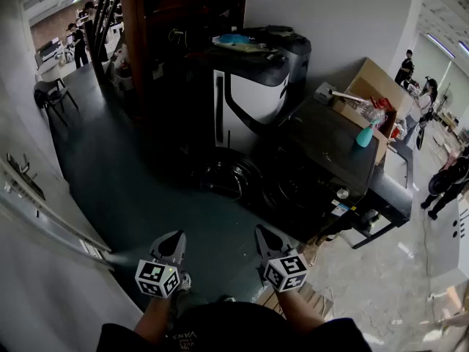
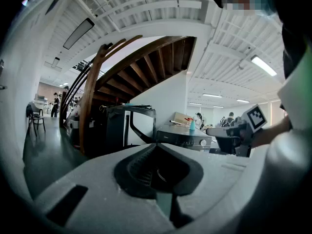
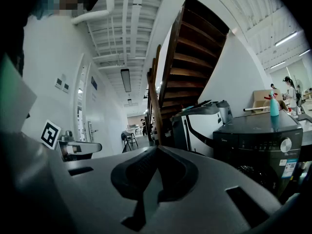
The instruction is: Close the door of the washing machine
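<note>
Two hand-held grippers are hanging side by side low in the head view. The left hand-held gripper [image 1: 173, 240] is keeping its jaws pressed together on nothing, and the right hand-held gripper [image 1: 265, 239] is doing the same. Each one's own view is showing the dark pads meeting with nothing between them.

One dark washing machine [image 1: 327, 155] is standing ahead of and to the right of the right hand-held gripper, well apart from both. Its single round door [image 1: 229, 176] appears to be swung out from the front, lying ahead of the gap between the two hand-held grippers.

One teal spray bottle [image 1: 364, 136] is standing upright on the machine's lid, on the side farthest from the hand-held grippers. One open cardboard box [image 1: 375, 88] is sitting beyond it. One taller black-and-white appliance [image 1: 256, 79] is standing farther ahead, beside a wooden staircase [image 3: 187, 57]. One chair [image 1: 51, 94] is standing far off, ahead and left of the left hand-held gripper.
</note>
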The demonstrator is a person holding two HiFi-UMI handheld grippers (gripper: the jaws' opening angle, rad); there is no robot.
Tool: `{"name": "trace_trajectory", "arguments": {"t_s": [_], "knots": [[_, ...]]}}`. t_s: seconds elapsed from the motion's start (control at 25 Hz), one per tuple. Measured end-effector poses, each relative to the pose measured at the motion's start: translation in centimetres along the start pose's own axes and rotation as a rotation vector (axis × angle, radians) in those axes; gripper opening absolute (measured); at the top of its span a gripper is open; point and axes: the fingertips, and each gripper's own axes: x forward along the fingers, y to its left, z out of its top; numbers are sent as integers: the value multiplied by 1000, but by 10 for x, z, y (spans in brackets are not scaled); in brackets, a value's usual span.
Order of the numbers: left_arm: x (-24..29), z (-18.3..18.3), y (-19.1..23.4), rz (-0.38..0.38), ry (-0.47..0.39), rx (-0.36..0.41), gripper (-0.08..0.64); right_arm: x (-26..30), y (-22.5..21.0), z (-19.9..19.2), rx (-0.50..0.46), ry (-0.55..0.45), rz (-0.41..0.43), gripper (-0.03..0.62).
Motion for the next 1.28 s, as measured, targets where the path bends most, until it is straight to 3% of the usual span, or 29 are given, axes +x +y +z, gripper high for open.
{"name": "trace_trajectory", "arguments": {"t_s": [0.32,0.4,0.48,0.52,0.68,1.28], "knots": [[13,-3,0,-32,9,-5,11,11,-6,1,50,-18,23,-2],[21,-2,2,-55,14,-10,14,18,-8,1,36,-4,10,41],[30,0,9,-79,18,-18,102,30,-10,0,28,11,-7,93],[36,0,15,-92,21,-21,112,37,-12,0,32,14,-16,116],[66,4,42,-146,45,-27,150,71,-21,3,48,15,-68,176],[173,25,191,-339,104,-27,184,196,-30,10,106,3,-348,206]]}}
